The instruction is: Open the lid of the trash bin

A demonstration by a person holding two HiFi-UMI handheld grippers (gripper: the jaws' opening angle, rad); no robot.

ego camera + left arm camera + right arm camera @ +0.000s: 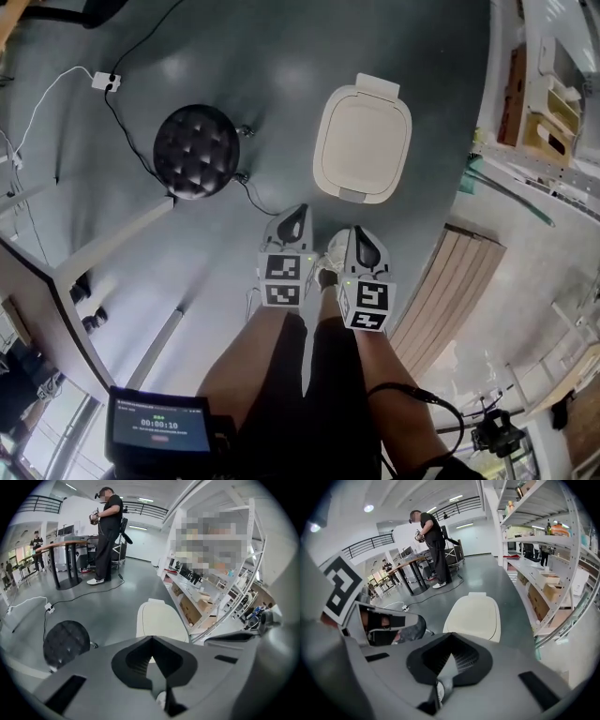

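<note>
The trash bin (362,141) stands on the grey floor with its cream lid down flat. It also shows in the left gripper view, where the bin (159,620) is just beyond the jaws, and in the right gripper view, where the bin (474,616) is ahead. My left gripper (298,211) and right gripper (359,234) hang side by side short of the bin's near edge, touching nothing. Both are shut, with the jaws meeting at a point and nothing between them: the left gripper (152,641) and the right gripper (450,639).
A black tufted stool (196,150) stands left of the bin, with a cable and a power strip (105,82) behind it. A wooden panel (450,291) lies at the right, below metal shelving (548,112). A table edge (56,272) runs along the left. A person (105,531) stands far off.
</note>
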